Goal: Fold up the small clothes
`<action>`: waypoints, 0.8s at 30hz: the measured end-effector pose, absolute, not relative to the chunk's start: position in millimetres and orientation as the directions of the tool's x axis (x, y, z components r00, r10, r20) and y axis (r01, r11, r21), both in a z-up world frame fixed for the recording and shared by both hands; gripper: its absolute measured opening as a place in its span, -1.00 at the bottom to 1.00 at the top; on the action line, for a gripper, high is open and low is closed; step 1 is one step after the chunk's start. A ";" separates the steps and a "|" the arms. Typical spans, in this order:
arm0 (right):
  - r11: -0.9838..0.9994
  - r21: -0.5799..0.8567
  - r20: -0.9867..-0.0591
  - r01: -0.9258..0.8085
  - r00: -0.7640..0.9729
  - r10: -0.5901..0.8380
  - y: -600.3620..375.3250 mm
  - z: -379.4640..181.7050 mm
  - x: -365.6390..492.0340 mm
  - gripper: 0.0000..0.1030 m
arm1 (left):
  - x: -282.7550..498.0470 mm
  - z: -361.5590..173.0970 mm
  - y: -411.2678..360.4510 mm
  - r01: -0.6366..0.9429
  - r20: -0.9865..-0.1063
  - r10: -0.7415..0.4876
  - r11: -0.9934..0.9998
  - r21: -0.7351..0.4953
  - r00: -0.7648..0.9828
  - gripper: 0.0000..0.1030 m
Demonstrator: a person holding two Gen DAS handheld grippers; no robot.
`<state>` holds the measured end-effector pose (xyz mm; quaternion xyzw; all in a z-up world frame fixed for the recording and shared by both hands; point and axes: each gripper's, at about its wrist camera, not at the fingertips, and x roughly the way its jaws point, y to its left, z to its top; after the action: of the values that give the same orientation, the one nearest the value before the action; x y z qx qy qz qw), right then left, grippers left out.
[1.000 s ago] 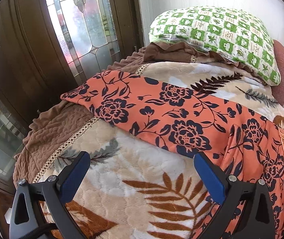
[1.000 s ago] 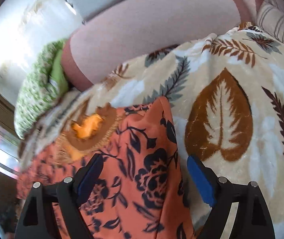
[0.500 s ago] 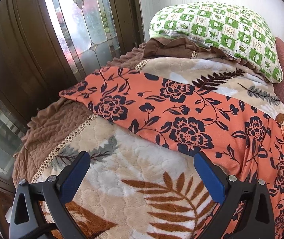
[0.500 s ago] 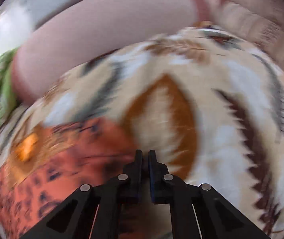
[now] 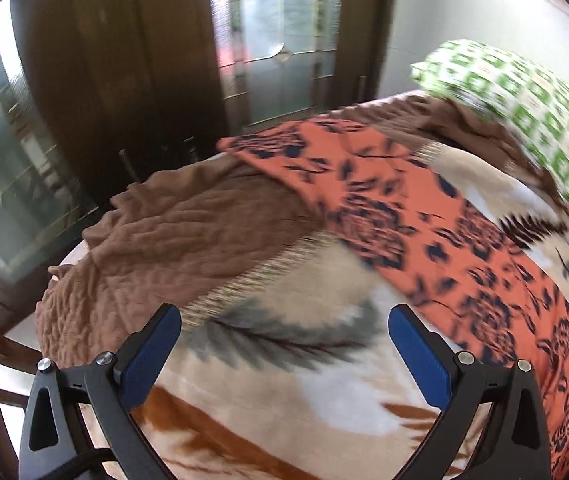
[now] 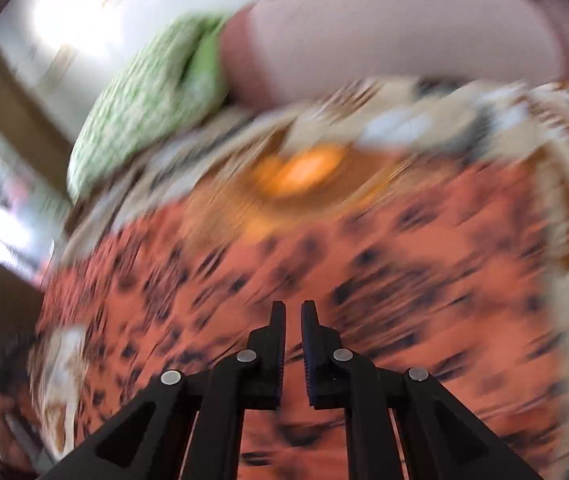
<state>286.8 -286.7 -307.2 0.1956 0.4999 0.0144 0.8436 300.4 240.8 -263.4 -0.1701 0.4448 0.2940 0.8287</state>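
An orange garment with dark navy flowers (image 5: 424, 216) lies spread across a leaf-patterned blanket (image 5: 284, 360) on a bed. My left gripper (image 5: 284, 344) is open and empty above the blanket, short of the garment's near edge. In the blurred right wrist view my right gripper (image 6: 292, 324) is shut on the same orange garment (image 6: 364, 264), with a thin fold of cloth between its fingers. An orange embroidered neckline (image 6: 300, 168) shows further up the garment.
A green-and-white checked pillow (image 5: 532, 120) lies at the head of the bed, also in the right wrist view (image 6: 144, 92). A brown quilted border (image 5: 172, 224) hangs at the bed's left edge. Wooden doors with glass panes (image 5: 276, 40) stand behind. A pink cushion (image 6: 384, 28) lies beyond.
My right gripper shut on the garment's edge and swung left over it, view blurred. My left gripper stayed open and moved left towards the bed's brown-bordered corner.
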 end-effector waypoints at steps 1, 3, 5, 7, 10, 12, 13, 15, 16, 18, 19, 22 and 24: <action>0.933 0.320 -0.859 0.165 0.465 0.212 -275.6 -317.1 288.4 -0.79 | 298.5 -264.2 250.2 -0.644 -0.840 0.327 0.764 -0.034 0.433 1.00; 0.959 0.242 -0.841 0.144 0.525 0.133 -259.6 -309.1 279.3 -0.80 | 296.0 -265.5 268.0 -0.638 -0.849 0.266 0.763 -0.105 0.457 1.00; 0.935 0.335 -0.807 0.116 0.547 0.222 -256.8 -299.1 266.8 -0.80 | 296.5 -269.2 286.9 -0.628 -0.861 0.175 0.753 -0.195 0.478 1.00; 0.912 0.399 -0.751 0.098 0.606 0.263 -257.9 -293.3 248.2 -0.80 | 297.5 -272.0 305.2 -0.621 -0.858 0.099 0.732 -0.279 0.503 1.00; 0.915 0.395 -0.733 0.080 0.628 0.261 -252.8 -303.5 225.0 -0.80 | 300.5 -270.5 322.1 -0.596 -0.843 0.013 0.713 -0.369 0.538 1.00; 0.909 0.404 -0.764 0.099 0.583 0.276 -248.5 -322.6 228.6 -0.80 | 305.6 -270.8 330.5 -0.593 -0.839 -0.025 0.696 -0.405 0.544 1.00; 0.896 0.431 -0.743 0.107 0.605 0.286 -251.9 -329.7 224.1 -0.78 | 308.9 -270.6 334.1 -0.590 -0.831 -0.040 0.686 -0.427 0.555 1.00; 0.902 0.421 -0.728 0.098 0.629 0.271 -250.4 -326.8 220.5 -0.83 | 320.6 -271.6 338.6 -0.578 -0.820 -0.073 0.674 -0.460 0.567 1.00; 0.912 0.401 -0.735 0.091 0.626 0.261 -247.0 -325.2 221.8 -0.82 | 328.7 -273.1 340.4 -0.581 -0.823 -0.080 0.670 -0.463 0.563 1.00; 0.921 0.382 -0.736 0.080 0.629 0.250 -241.8 -323.4 219.6 -0.82 | 345.3 -276.8 342.3 -0.566 -0.814 -0.109 0.666 -0.487 0.571 0.92; 0.920 0.385 -0.734 0.079 0.631 0.253 -243.3 -323.6 220.0 -0.82 | 351.5 -280.0 343.1 -0.557 -0.810 -0.134 0.662 -0.501 0.570 0.84; 0.897 0.435 -0.716 0.079 0.635 0.291 -251.2 -330.8 222.2 -0.82 | 369.3 -296.4 345.5 -0.576 -0.822 -0.173 0.636 -0.514 0.542 0.53; 0.877 0.474 -0.701 0.080 0.637 0.320 -257.8 -334.6 222.9 -0.82 | 378.1 -298.3 347.7 -0.575 -0.813 -0.147 0.637 -0.513 0.563 0.51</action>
<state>222.9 -257.8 -334.6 0.2382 0.4204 0.0688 0.8728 378.1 347.7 -298.3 -0.4036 0.4474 0.1359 0.7865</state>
